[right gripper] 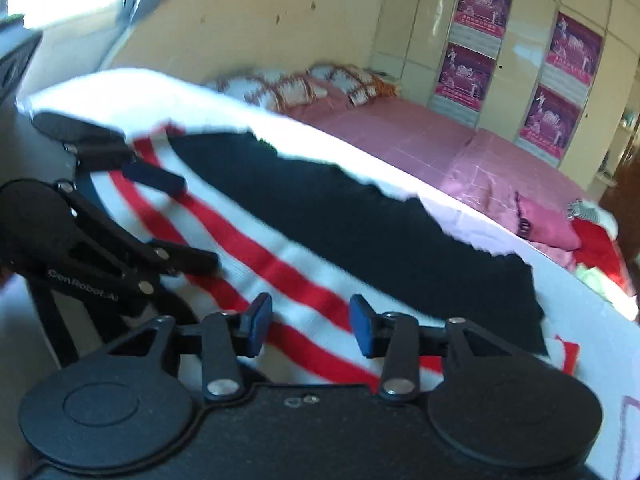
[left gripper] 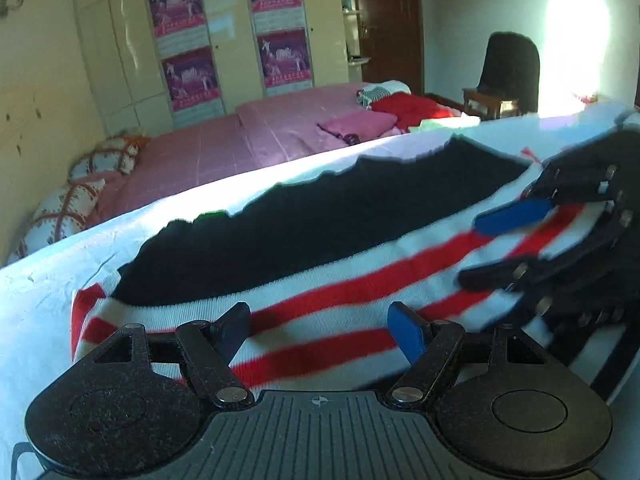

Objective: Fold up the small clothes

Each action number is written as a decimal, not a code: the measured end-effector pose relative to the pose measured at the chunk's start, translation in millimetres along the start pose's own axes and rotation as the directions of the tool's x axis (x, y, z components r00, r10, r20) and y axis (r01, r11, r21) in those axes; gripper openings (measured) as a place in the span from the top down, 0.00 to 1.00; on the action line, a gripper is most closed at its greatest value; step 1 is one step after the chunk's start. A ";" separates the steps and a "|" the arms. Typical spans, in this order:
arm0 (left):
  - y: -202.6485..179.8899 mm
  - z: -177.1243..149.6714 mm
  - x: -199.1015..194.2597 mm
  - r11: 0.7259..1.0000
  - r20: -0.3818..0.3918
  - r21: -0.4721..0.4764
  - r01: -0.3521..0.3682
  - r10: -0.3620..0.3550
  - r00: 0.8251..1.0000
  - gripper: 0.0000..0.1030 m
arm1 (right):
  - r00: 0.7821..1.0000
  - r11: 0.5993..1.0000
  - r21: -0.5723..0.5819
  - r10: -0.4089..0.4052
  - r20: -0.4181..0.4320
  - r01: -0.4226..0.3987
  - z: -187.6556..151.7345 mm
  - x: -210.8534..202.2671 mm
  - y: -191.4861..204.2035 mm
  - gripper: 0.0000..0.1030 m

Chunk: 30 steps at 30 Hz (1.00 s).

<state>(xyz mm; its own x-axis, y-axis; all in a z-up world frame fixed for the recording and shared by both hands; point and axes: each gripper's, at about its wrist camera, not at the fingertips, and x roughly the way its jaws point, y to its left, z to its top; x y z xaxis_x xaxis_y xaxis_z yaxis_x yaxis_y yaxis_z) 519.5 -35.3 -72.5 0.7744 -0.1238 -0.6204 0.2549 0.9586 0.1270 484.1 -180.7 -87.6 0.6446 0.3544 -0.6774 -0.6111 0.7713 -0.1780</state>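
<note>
A red-and-white striped garment (left gripper: 320, 300) with a black panel lies across mid-frame on the white cloth (left gripper: 60, 280) in both views. The left gripper (left gripper: 322, 326) stands spread wide above the stripes, grasping nothing. Only the left view shows a dark chair (left gripper: 510, 68) at upper right. The right gripper (right gripper: 311, 326) hangs partly parted, unclenched. Only the right view reads "GenRobot.AI" at left.

One striped garment (left gripper: 360, 292), two grippers (left gripper: 324, 328) (right gripper: 310, 320), four posters (left gripper: 178, 6), three pillows (left gripper: 64, 208)
</note>
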 end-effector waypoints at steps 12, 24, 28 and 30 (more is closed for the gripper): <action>44.6 -19.5 -55.3 0.967 0.016 -0.253 -0.011 0.015 1.000 0.14 | 0.997 0.964 0.265 -0.046 0.064 0.027 -25.8 -71.2 -24.0 0.64; -2.6 -47.9 -62.0 0.996 -0.061 -0.068 -0.055 0.051 0.997 0.14 | 0.996 0.996 0.042 -0.085 -0.007 0.085 -49.5 -68.6 46.5 0.63; 45.9 -81.1 -79.6 0.985 -0.060 -0.163 -0.060 0.051 0.997 0.14 | 0.984 0.977 0.125 -0.168 -0.052 0.174 -94.3 -94.7 4.7 0.63; 50.8 -86.3 -81.7 0.984 -0.056 -0.165 -0.062 0.053 0.997 0.14 | 0.990 0.960 0.242 -0.140 -0.036 0.144 -115.4 -104.4 -20.2 0.63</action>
<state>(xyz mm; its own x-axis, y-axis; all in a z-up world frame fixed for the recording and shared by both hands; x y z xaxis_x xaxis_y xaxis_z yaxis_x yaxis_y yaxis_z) 419.2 45.7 -82.1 0.7536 -0.0581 -0.6548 0.1079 0.9935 0.0360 376.1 -294.3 -95.6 0.7067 0.2240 -0.6711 -0.3824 0.9190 -0.0959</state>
